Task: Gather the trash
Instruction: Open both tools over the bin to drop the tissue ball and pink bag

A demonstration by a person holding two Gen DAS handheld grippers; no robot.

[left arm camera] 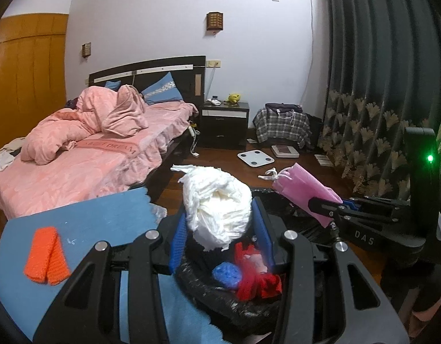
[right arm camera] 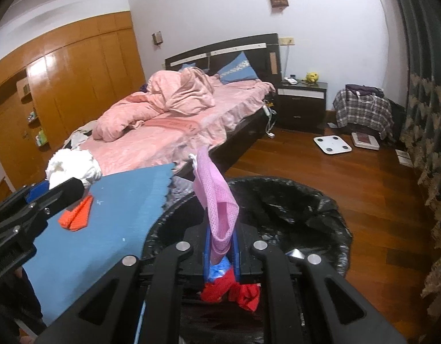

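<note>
The left gripper (left arm camera: 219, 230) is clamped on a white crumpled wad (left arm camera: 217, 203) of soft, tissue-like material, its blue pads pressing the bundle from both sides, and it hangs over the mouth of a bin lined with a black bag (left arm camera: 249, 309). The right gripper (right arm camera: 221, 253) has its blue pads closed tight on a pink mesh pouch (right arm camera: 217, 206), which stands up from between the fingers with a white drawstring (right arm camera: 194, 159) at its top end. In the left wrist view that same pouch (left arm camera: 303, 189) shows to the right of the white wad, held over the far rim of the bin.

Inside the bin lie pieces already collected: a red mesh scrap (left arm camera: 257, 283) and a blue mesh ball (left arm camera: 226, 275), side by side on the black liner. From the right wrist view the bin's crinkled liner rim (right arm camera: 320, 209) spreads wide beneath the pink pouch.

Just left of the bin is a blue mat (left arm camera: 85, 223) with a jagged edge. An orange knitted piece (left arm camera: 47, 255), folded in two, rests on it, well apart from both grippers.

Behind stands a bed (left arm camera: 85, 154) with pink bedding, a dark nightstand (left arm camera: 224, 123), and a white scale (left arm camera: 256, 157) on the wooden floor (right arm camera: 349, 172) beside dark curtains (left arm camera: 378, 71).
</note>
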